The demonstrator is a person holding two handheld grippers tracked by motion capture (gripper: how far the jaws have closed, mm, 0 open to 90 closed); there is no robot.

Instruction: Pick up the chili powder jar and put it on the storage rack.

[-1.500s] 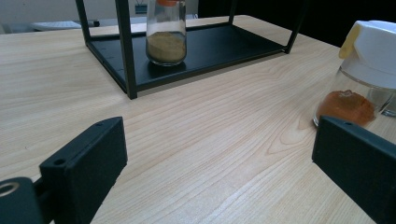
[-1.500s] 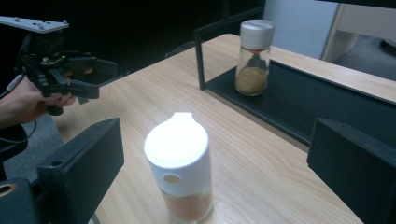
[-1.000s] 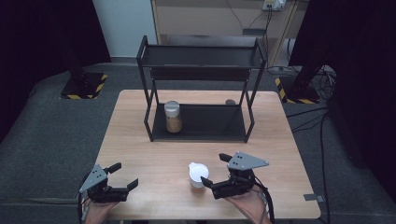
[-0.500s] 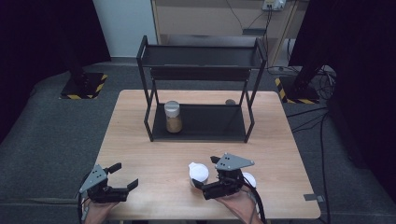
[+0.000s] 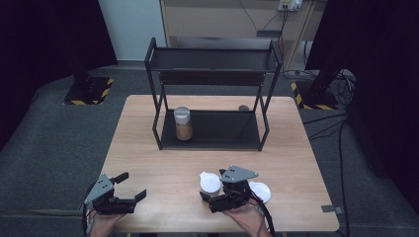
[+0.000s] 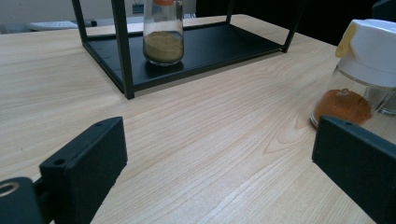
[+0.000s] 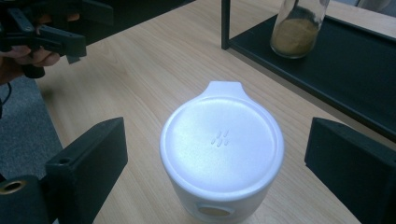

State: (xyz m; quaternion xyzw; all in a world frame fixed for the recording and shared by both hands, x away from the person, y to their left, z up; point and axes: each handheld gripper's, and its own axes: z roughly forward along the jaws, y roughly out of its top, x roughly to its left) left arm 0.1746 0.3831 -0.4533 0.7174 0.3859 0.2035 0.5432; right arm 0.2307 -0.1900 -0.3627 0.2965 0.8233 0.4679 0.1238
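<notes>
A white-lidded jar of orange-red powder stands near the table's front edge. My right gripper is level with its lid, one jaw on each side with a gap at both pads. Those jaws have just been closing a little and remain open around the jar. A second white-lidded jar stands just right of that gripper. My left gripper rests at the front left, open with only bare tabletop between its jaws. It also appears far off as the left gripper in a hand.
A black two-tier rack stands at the back of the wooden table. A jar of tan powder sits on the left of its lower shelf. A small dark object lies behind the rack.
My right gripper has moved left and slightly down until its jaws flank the white-lidded jar. The second white lid has come out from under it. The left gripper has stayed put.
</notes>
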